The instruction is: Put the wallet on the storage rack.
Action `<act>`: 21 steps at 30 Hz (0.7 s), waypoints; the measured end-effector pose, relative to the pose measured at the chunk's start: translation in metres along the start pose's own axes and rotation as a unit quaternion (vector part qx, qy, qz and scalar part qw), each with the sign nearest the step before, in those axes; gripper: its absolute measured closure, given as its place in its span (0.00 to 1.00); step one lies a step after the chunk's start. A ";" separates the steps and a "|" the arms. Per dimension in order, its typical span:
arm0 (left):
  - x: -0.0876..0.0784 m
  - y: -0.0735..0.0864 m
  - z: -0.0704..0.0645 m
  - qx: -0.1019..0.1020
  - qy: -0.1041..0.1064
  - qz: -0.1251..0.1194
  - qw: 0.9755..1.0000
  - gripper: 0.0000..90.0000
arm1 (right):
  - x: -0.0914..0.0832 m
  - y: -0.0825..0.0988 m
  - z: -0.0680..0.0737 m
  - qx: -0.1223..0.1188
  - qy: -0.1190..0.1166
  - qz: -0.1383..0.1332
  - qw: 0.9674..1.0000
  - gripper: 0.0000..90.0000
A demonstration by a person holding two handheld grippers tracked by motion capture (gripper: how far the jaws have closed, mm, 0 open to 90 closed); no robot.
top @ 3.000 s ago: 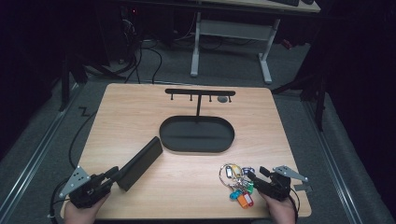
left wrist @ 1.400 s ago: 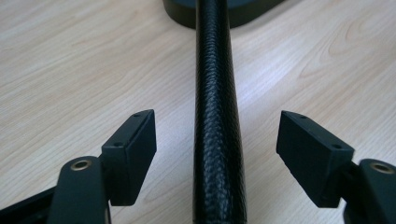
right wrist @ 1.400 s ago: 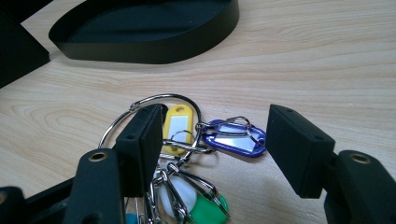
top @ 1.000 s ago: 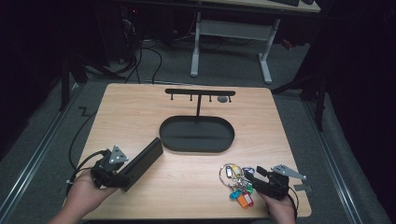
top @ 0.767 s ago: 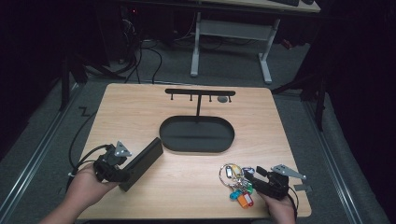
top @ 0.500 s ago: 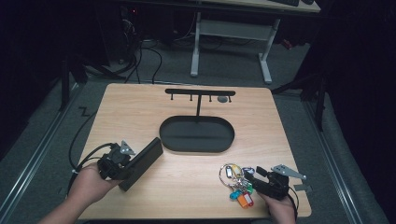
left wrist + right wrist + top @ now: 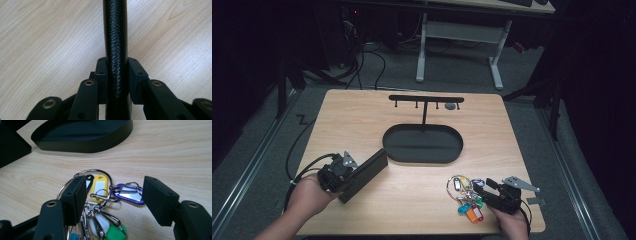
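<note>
at the near left corner of the table (image 7: 422, 200) the left gripper (image 7: 343, 172) now sits clamped on the near end of the black case (image 7: 362, 174); a second back it was just beside that end with jaws wide, and they've just been closing. in the left gripper view both pads (image 7: 102, 75) press flat against the case (image 7: 115, 37), a long dark textured thing running straight ahead over bare wood. so the grasp looks made, lift or slide is likely next. case hasn't shifted on the table since three seconds ago, same diagonal lie, far end pointing toward the tray.

near right edge: right gripper (image 7: 484, 189) rests by the key bunch (image 7: 464, 196), same spot as in every earlier frame. jaws stand apart, straddling the rings and tags (image 7: 100, 186) without squeezing them. nothing held there.

mid table: black oval tray (image 7: 422, 144), empty, well apart from both grippers. behind it the hook rack (image 7: 426, 99) stands upright on its post, one small round thing (image 7: 450, 106) hanging at the right end. keys probably go there later, not started.
</note>
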State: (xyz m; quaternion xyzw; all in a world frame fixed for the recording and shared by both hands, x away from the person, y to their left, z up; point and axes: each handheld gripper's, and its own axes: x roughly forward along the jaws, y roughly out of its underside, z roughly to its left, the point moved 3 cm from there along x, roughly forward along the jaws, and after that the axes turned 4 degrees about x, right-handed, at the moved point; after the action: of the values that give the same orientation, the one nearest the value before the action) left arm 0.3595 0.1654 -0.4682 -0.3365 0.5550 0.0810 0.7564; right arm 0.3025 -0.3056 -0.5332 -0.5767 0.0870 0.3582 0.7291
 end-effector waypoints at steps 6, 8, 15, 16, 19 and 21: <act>-0.002 0.000 -0.003 0.011 -0.008 -0.003 1.000 0.83 | 0.000 0.000 -0.001 0.004 -0.001 0.000 1.000 0.41; -0.003 0.001 -0.003 0.014 -0.012 -0.009 1.000 0.83 | 0.001 0.000 -0.001 0.005 -0.002 0.001 1.000 0.41; -0.015 -0.002 0.005 0.025 -0.026 -0.038 0.999 0.83 | -0.006 0.003 -0.005 0.012 0.004 -0.002 1.000 0.41; -0.017 -0.003 0.005 0.032 -0.033 -0.041 0.998 0.83 | -0.007 0.004 -0.005 0.012 0.005 -0.004 1.000 0.41; -0.023 -0.009 0.004 0.051 -0.047 -0.060 0.996 0.83 | -0.010 0.005 -0.006 0.013 0.004 -0.006 1.000 0.41; -0.025 -0.014 0.003 0.065 -0.051 -0.071 0.994 0.83 | -0.010 0.005 -0.008 0.016 0.005 -0.005 1.000 0.41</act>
State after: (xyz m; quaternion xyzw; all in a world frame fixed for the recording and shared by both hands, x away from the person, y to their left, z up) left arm 0.3592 0.1627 -0.4392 -0.3206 0.4947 0.0084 0.8077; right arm 0.2938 -0.3165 -0.5344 -0.5672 0.0933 0.3502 0.7396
